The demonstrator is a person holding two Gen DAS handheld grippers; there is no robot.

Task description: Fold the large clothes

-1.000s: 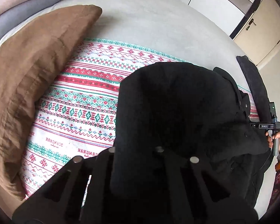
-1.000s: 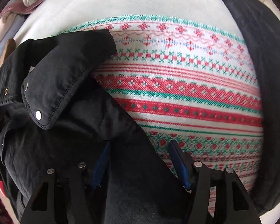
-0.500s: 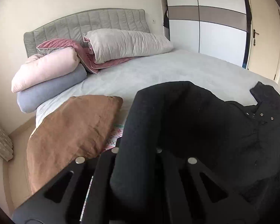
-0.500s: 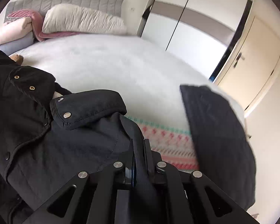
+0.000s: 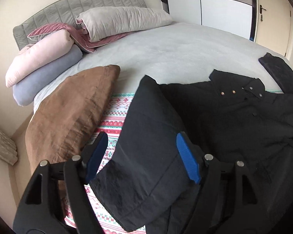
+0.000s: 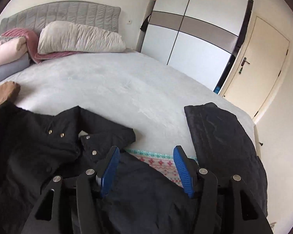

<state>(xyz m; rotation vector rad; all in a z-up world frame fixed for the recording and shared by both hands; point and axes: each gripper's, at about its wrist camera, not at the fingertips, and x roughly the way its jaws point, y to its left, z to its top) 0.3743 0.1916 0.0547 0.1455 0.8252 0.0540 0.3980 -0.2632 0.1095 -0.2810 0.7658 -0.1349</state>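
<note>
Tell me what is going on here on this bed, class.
A person with a gripper in each hand is folding a black jacket on a patterned blanket spread over the bed. Both the left gripper and right gripper are opening; jacket fabric lies between their fingers, unpinched.

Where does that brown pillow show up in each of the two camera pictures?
Left wrist view: the brown pillow fills the left middle, lying on the bed beside the black coat.
Right wrist view: only its corner peeks in at the far left edge.
Shared landmark: the grey headboard.
</note>
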